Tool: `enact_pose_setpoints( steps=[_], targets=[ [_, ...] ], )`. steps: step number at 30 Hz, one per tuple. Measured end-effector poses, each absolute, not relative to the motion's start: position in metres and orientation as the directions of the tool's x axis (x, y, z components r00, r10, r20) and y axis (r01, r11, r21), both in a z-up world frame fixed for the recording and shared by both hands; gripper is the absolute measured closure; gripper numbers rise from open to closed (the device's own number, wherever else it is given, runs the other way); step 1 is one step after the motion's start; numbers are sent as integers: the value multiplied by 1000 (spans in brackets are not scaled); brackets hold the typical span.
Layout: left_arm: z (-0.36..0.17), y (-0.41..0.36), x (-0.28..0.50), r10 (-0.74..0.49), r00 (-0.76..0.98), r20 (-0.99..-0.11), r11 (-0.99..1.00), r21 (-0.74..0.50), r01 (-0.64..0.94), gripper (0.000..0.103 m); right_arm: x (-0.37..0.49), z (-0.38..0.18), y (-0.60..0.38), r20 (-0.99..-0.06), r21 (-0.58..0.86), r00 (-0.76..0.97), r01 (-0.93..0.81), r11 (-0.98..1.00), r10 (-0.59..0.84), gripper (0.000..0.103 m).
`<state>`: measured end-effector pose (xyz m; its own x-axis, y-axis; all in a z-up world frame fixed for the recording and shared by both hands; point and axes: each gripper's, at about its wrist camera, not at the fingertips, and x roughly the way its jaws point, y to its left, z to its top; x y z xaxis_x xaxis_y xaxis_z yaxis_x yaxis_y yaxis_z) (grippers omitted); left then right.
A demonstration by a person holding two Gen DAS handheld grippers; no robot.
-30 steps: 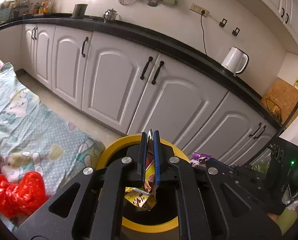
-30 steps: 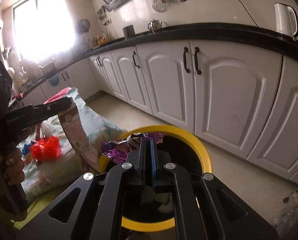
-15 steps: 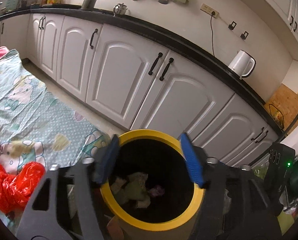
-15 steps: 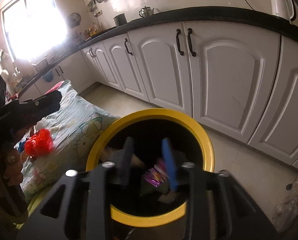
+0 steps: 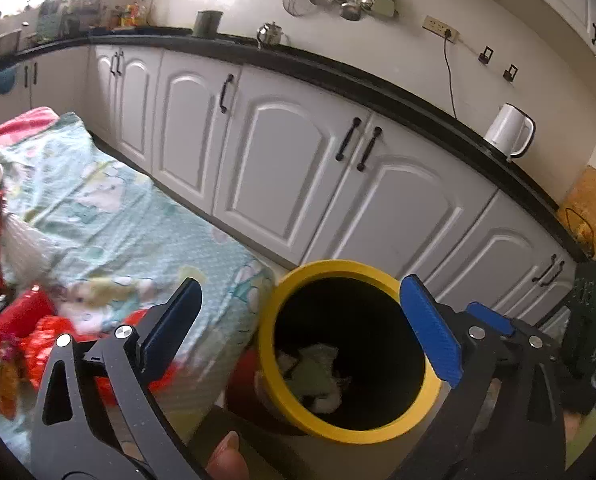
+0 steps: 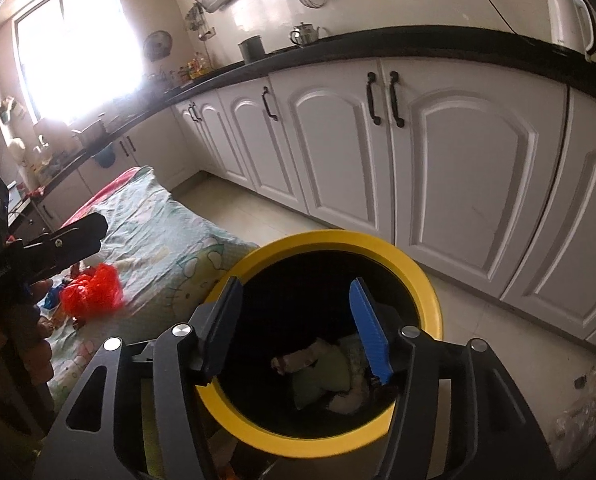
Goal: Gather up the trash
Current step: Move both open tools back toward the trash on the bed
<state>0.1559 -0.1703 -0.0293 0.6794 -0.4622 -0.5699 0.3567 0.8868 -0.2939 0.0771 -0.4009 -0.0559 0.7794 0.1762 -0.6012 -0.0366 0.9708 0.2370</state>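
A yellow-rimmed black trash bin (image 5: 330, 270) (image 6: 430, 284) stands on the floor by the patterned table. Crumpled wrappers (image 5: 318, 376) (image 6: 330, 376) lie at its bottom. My left gripper (image 5: 298, 312) hangs over the bin's left rim, jaws opening wide, with nothing between the blue pads. My right gripper (image 6: 295, 312) hovers above the bin mouth, jaws opening and empty. The left gripper's finger (image 6: 69, 240) shows at the left of the right wrist view, held by a hand. Red plastic trash (image 5: 41, 332) (image 6: 91, 288) lies on the tablecloth.
A teal cartoon tablecloth (image 5: 109, 216) covers the table left of the bin. White cabinets (image 5: 298, 184) under a black counter run behind, with a white kettle (image 5: 508, 132). A clear plastic bag (image 6: 582, 404) lies on the floor at right.
Both grippers opened and let go of their wrappers, which dropped into the bin. The left gripper shifted left, toward the table.
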Motion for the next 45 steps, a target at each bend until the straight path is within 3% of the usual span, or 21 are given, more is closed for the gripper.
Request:
enact_pose_setpoints(
  steps=[19,45],
  targets=[
    [-11,-109,136,-317,803,-505,947,-221,234,11,77,-19,-320,-570,158,772,-235,959,283,41],
    [-11,1,137,-148,868,-474,958,-288,6,11,105,-10,-206,-594,122,700,-408,905,396,38]
  ],
)
